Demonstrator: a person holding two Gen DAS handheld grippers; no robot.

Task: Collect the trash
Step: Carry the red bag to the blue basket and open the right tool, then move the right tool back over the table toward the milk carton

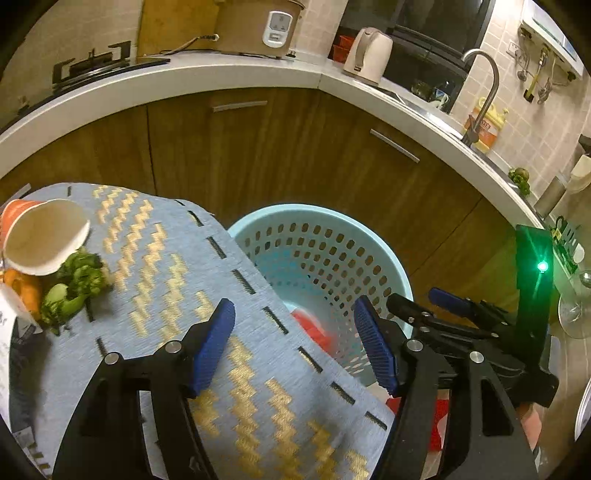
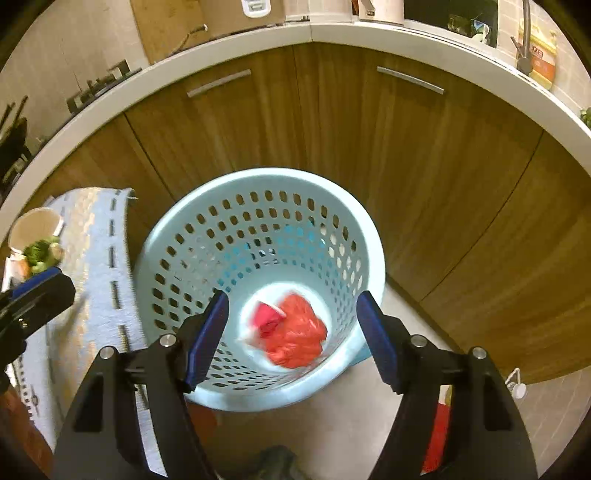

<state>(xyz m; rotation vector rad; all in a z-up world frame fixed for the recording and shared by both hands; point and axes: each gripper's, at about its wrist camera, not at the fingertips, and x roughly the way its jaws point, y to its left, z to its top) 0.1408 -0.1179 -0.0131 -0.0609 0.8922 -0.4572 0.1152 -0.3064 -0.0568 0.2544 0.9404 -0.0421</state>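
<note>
A light blue perforated trash basket (image 2: pixel 177 236) stands on the floor by the wooden cabinets; it also shows in the left wrist view (image 1: pixel 332 221). Crumpled red trash (image 2: pixel 295 334) lies at its bottom. My right gripper (image 2: pixel 291 338) is open and empty above the basket mouth. My left gripper (image 1: pixel 295 345) is open and empty over the blue-and-gold placemat (image 1: pixel 166 266). On the placemat's far left lie a tipped paper cup (image 1: pixel 44 236), green vegetable scraps (image 1: pixel 75 286) and an orange carrot piece (image 1: pixel 27 291). The right gripper shows at right in the left wrist view (image 1: pixel 417 302).
A curved white countertop (image 1: pixel 221 74) carries a gas stove (image 1: pixel 88 64), a rice cooker (image 1: pixel 258 26), a kettle (image 1: pixel 369 51) and a sink faucet (image 1: pixel 484 88). Wooden cabinet doors (image 2: pixel 406 166) stand behind the basket. A wine glass (image 1: pixel 576 306) stands at right.
</note>
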